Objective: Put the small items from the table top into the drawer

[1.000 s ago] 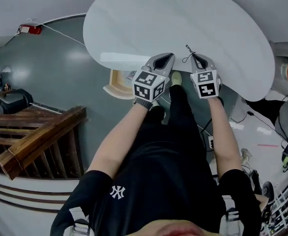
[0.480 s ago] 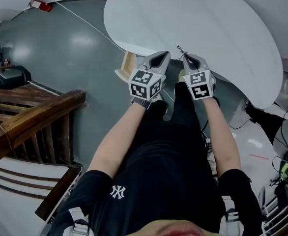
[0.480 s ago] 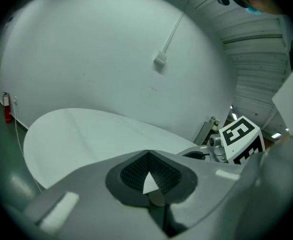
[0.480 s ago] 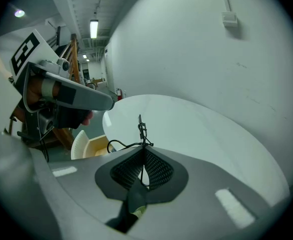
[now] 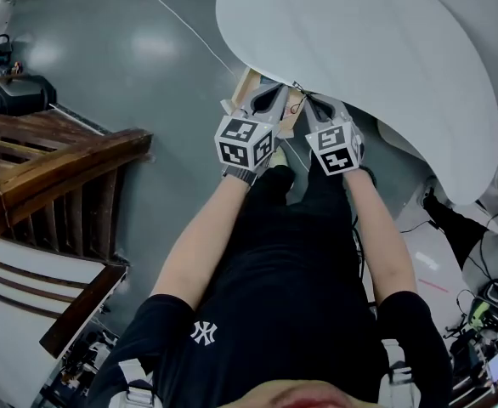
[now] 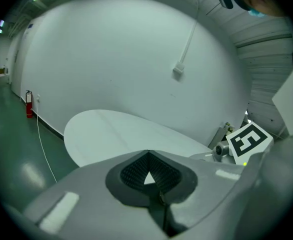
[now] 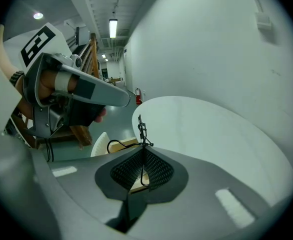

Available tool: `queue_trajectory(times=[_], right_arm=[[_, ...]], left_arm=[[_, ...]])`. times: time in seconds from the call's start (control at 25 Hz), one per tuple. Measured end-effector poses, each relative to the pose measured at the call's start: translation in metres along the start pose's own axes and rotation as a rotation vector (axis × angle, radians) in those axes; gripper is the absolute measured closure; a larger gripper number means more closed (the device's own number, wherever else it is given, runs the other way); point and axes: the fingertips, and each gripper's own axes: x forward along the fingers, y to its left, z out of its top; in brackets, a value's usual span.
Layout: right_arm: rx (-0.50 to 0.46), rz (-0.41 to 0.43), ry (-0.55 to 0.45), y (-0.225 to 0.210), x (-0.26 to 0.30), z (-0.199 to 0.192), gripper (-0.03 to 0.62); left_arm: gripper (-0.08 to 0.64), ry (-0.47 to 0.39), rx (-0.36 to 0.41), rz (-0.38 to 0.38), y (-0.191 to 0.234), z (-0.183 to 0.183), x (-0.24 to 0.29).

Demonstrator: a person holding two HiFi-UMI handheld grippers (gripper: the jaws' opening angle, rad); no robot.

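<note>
While the person stood at the rim of the white oval tabletop (image 5: pixel 359 49), the right tool (image 5: pixel 311 102) was clenched on a thin black bent-wire piece (image 7: pixel 142 130). Its twisted stem rose above the jaw tips and its loop trailed off toward the left tool (image 5: pixel 274 92). That left tool had its jaws pressed together with nothing between them, leaving only a small gap at the ribbed pads (image 6: pixel 134 171). Both tools hovered by the open pale wooden drawer (image 5: pixel 247 83) that stuck out from under the tabletop's edge, so the wire seemed poised for release. Whether it hung above the drawer's hollow or only its wall could not be told. The grip looked to be on a single strand near the very tips, so the main risk was the wire pivoting or slipping out early and falling past the drawer to the grey floor (image 5: pixel 147 75). Its springy loop could also snag on the jaw pads on opening, or catch the drawer wall and hang there rather than drop inside. With the two tools crowded so near each other, they might knock together as well.
</note>
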Motion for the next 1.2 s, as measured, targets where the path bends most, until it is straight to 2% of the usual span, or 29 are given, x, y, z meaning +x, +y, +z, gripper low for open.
queue_trajectory(times=[0.36, 1.0, 1.2], right_arm=[[-0.043, 0.105, 0.113, 0.058, 0.065, -0.030, 0.557], [-0.096, 0.170, 0.273, 0.081, 0.143, -0.086, 0.552], [-0.107, 0.199, 0.300, 0.089, 0.157, -0.094, 0.518]], left_arm=[[0.560, -0.015, -0.054, 0.061, 0.045, -0.019, -0.025], [0.560, -0.020, -0.090, 0.112, 0.079, -0.049, -0.025], [0.560, -0.023, -0.090, 0.128, 0.085, -0.053, -0.029]])
